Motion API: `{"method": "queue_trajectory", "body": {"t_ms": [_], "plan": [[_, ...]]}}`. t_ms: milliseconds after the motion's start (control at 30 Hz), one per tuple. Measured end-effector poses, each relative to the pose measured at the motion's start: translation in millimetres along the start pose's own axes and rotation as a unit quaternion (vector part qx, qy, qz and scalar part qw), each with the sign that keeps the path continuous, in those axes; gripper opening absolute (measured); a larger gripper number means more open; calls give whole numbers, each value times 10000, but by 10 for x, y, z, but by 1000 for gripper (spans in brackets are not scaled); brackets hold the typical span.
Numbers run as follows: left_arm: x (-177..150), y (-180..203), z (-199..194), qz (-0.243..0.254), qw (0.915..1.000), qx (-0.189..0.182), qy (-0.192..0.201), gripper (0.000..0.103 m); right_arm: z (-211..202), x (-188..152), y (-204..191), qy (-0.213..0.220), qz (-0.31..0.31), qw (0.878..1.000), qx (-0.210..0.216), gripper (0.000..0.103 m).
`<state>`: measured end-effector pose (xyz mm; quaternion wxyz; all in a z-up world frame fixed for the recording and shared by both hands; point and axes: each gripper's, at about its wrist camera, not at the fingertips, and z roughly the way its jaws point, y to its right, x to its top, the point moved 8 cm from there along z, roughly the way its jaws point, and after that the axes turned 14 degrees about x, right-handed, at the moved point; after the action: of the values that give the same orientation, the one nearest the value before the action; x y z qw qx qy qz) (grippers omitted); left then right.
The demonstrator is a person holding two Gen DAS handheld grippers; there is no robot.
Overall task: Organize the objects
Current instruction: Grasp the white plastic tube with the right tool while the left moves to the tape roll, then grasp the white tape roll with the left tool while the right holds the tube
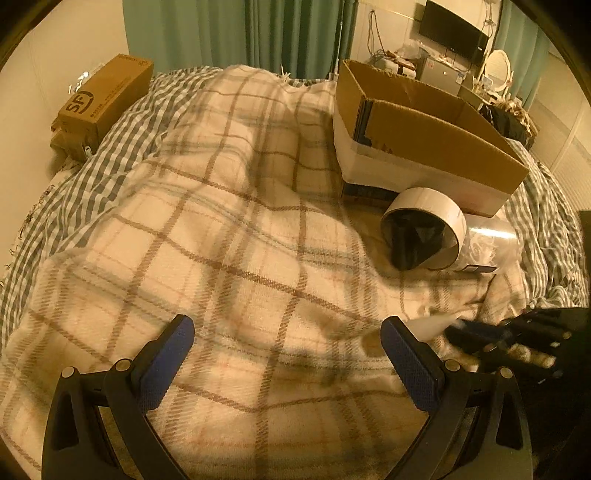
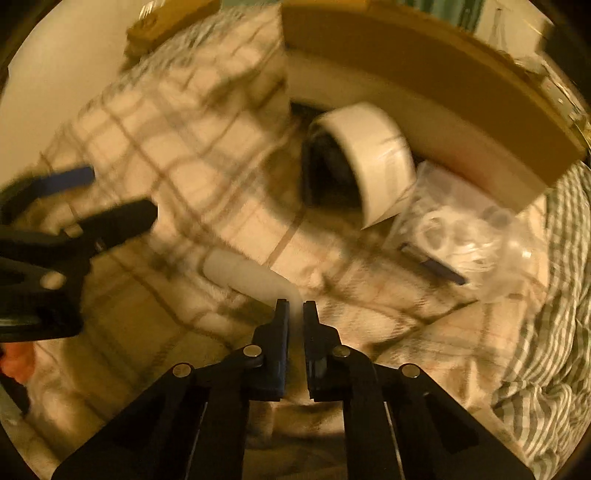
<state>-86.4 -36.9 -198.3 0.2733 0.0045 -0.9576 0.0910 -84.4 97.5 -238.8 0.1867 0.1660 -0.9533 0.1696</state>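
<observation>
My left gripper [image 1: 288, 343] is open and empty above the plaid blanket [image 1: 236, 229]. My right gripper [image 2: 295, 308] is shut on the narrow end of a white plastic bottle [image 2: 247, 275], held just above the blanket; it shows at the right of the left wrist view [image 1: 432, 325], blurred. A wide white tape roll [image 1: 424, 229] lies on its side by the open cardboard box [image 1: 439, 144], also seen in the right wrist view [image 2: 369, 158]. A clear bag of small white items [image 2: 465, 236] lies right of the roll.
A closed brown SF carton [image 1: 99, 99] sits at the bed's far left against the wall. Green curtains [image 1: 236, 33], a monitor [image 1: 454, 31] and a cluttered desk stand behind the bed. A grey checked duvet [image 2: 554, 332] bunches at the right.
</observation>
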Motion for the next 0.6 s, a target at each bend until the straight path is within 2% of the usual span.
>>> {"method": "queue_trajectory", "body": {"t_ms": [167, 300, 367, 500, 600], "plan": [[66, 69, -93, 153, 9997, 88, 156, 103, -707, 46, 110, 873, 206, 9959, -137, 6], [168, 209, -177, 274, 9991, -8, 309, 103, -1254, 97, 353, 1440, 423, 9875, -473, 6], [237, 327, -190, 307, 9989, -111, 337, 103, -1257, 297, 417, 1604, 504, 9841, -581, 6], [375, 639, -202, 512, 9972, -281, 458, 103, -1405, 292, 672, 1836, 779, 9766, -799, 6], [441, 857, -164, 705, 9954, -384, 520, 103, -1389, 333, 846, 1891, 1016, 9738, -745, 6]]}}
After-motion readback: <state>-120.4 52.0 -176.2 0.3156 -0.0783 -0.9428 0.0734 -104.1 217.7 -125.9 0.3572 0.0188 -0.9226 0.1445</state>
